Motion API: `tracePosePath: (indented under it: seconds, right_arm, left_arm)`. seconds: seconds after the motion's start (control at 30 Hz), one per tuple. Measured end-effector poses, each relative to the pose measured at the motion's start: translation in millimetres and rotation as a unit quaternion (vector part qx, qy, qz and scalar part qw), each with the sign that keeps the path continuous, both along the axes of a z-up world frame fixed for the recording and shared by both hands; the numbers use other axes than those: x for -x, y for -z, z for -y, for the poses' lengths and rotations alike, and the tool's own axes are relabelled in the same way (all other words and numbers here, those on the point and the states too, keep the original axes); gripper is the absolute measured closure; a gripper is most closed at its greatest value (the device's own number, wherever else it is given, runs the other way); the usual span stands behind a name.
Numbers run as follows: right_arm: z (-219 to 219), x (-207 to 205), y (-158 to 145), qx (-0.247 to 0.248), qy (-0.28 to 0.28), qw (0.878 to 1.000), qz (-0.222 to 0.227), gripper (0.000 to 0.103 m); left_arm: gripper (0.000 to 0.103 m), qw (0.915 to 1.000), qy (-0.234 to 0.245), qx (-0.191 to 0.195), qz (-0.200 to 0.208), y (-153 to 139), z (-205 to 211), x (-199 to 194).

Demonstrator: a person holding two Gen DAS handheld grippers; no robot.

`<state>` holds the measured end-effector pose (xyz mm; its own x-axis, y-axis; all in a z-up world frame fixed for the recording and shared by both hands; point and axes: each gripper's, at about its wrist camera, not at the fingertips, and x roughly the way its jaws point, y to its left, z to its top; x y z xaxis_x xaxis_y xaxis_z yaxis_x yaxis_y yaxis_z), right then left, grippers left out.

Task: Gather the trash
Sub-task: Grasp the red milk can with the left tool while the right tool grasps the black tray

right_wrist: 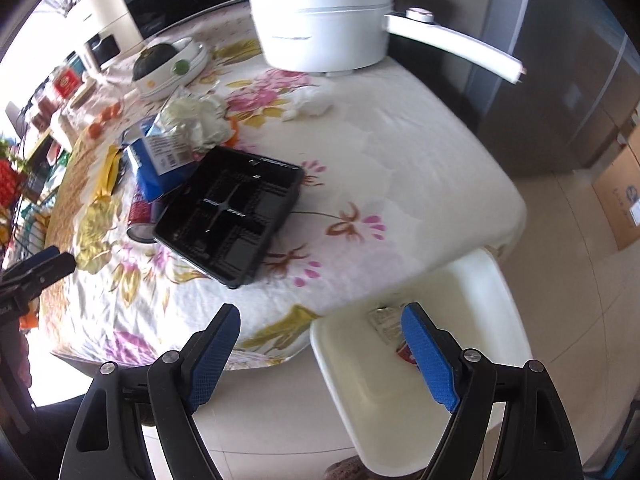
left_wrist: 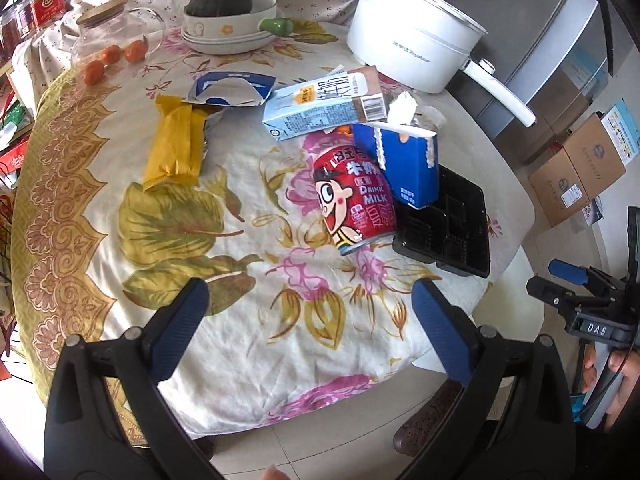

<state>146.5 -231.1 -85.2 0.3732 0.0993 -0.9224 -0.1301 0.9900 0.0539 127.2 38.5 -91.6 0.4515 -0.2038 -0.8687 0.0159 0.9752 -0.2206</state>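
Observation:
Trash lies on a floral tablecloth (left_wrist: 240,344): a red milk can (left_wrist: 354,200) on its side, a blue carton (left_wrist: 404,162), a light blue milk carton (left_wrist: 320,106), a yellow wrapper (left_wrist: 176,144), a torn blue-white packet (left_wrist: 234,88) and a black plastic tray (left_wrist: 452,224). My left gripper (left_wrist: 310,328) is open and empty above the table's near edge. My right gripper (right_wrist: 320,356) is open and empty over a white bin (right_wrist: 400,380) beside the table, with a few wrappers (right_wrist: 394,332) inside. The black tray (right_wrist: 230,212) and crumpled tissue (right_wrist: 308,104) show in the right wrist view.
A white electric pot (left_wrist: 416,36) with a long handle stands at the back right. A bowl stack with a dark squash (left_wrist: 228,20), a glass jar (left_wrist: 108,32) and small oranges (left_wrist: 112,58) sit at the back. Cardboard boxes (left_wrist: 576,168) stand on the floor to the right.

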Motion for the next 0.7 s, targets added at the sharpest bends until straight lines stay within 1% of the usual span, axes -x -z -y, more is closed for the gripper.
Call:
tracePosePath:
  seconds: [0.07, 0.17, 0.27, 0.33, 0.43, 0.57, 0.6, 0.7]
  right_arm:
    - [-8, -2, 2, 0.004, -0.005, 1.0, -0.005, 0.019]
    - [-14, -6, 5, 0.008, -0.007, 1.0, -0.009, 0.019]
    - [-16, -11, 6, 0.009, -0.005, 1.0, -0.01, 0.019]
    - [-16, -14, 8, 0.009, -0.002, 1.0, -0.012, 0.019]
    - [-13, -17, 11, 0.01, 0.003, 1.0, -0.016, 0.018]
    - [-5, -19, 16, 0.015, 0.012, 1.0, -0.023, 0.018]
    - [-3, -19, 17, 0.016, 0.014, 0.999, -0.025, 0.018]
    - [2, -20, 20, 0.02, 0.02, 0.999, -0.028, 0.018]
  left_arm:
    - [0.002, 0.9998, -0.005, 0.016, 0.009, 1, -1, -9]
    - [0.002, 0.9995, -0.006, 0.023, 0.018, 6, 5, -25]
    - [0.009, 0.9996, 0.001, 0.029, 0.008, 17, 16, -41]
    - [0.016, 0.9995, 0.003, 0.032, -0.002, 25, 23, -50]
    - [0.022, 0.9993, -0.001, 0.033, -0.014, 36, 28, -64]
    - [0.027, 0.9989, 0.0, 0.042, -0.023, 45, 35, -75]
    - [0.032, 0.9989, 0.003, 0.041, -0.024, 46, 37, -77]
    - [0.032, 0.9989, 0.009, 0.04, -0.022, 47, 37, -77]
